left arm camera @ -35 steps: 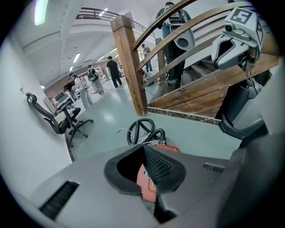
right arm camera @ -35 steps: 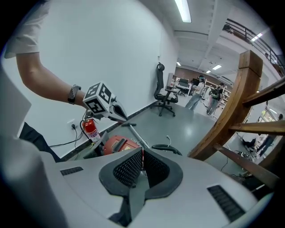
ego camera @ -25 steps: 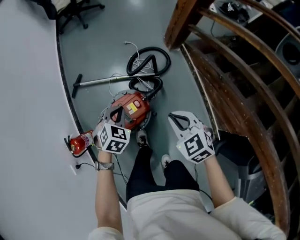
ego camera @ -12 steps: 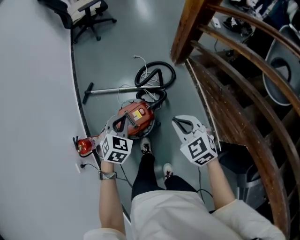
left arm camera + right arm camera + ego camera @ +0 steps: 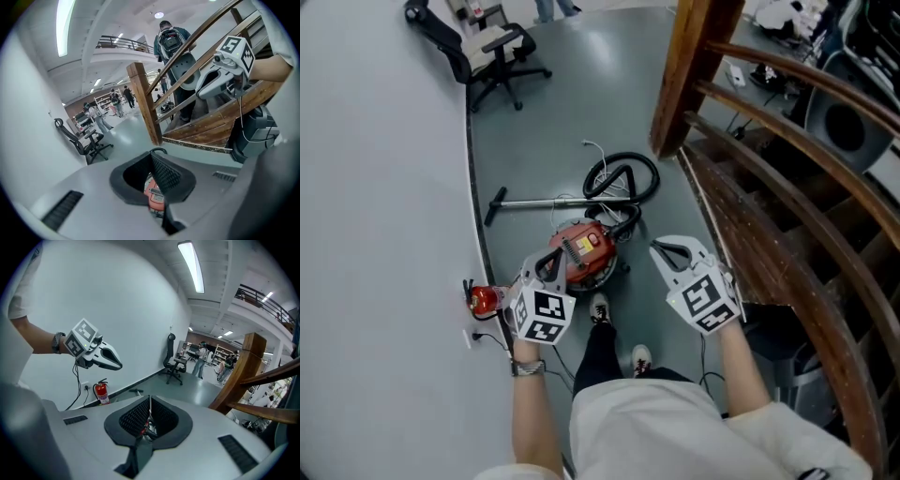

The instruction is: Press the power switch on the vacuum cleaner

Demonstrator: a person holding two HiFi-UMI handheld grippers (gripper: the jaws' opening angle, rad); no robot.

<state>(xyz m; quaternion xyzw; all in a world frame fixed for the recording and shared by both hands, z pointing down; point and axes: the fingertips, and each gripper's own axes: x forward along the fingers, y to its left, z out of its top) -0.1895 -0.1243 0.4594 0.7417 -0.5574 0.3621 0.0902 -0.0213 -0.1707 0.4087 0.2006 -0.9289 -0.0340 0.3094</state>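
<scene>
The red vacuum cleaner (image 5: pixel 585 251) lies on the grey floor, its black hose (image 5: pixel 622 177) coiled behind it and its metal wand (image 5: pixel 539 202) stretched to the left. My left gripper (image 5: pixel 551 262) hangs well above the vacuum's left side, shut and empty. Through its jaws the left gripper view shows the vacuum (image 5: pixel 156 197) far below. My right gripper (image 5: pixel 661 247) is held up to the right of the vacuum, tips together, holding nothing. Each gripper also shows in the other's view: the right gripper (image 5: pixel 200 92) and the left gripper (image 5: pixel 118 364).
A curved white wall (image 5: pixel 384 216) runs along the left, with a fire extinguisher (image 5: pixel 482 298) and a cable at its foot. A wooden stair railing (image 5: pixel 750 112) fills the right side. An office chair (image 5: pixel 492 47) stands far back. My legs and shoes (image 5: pixel 600 309) are beside the vacuum.
Both grippers have risen away from the vacuum, which now looks smaller and farther below. The head view has lifted and takes in more of the floor and the chair.
</scene>
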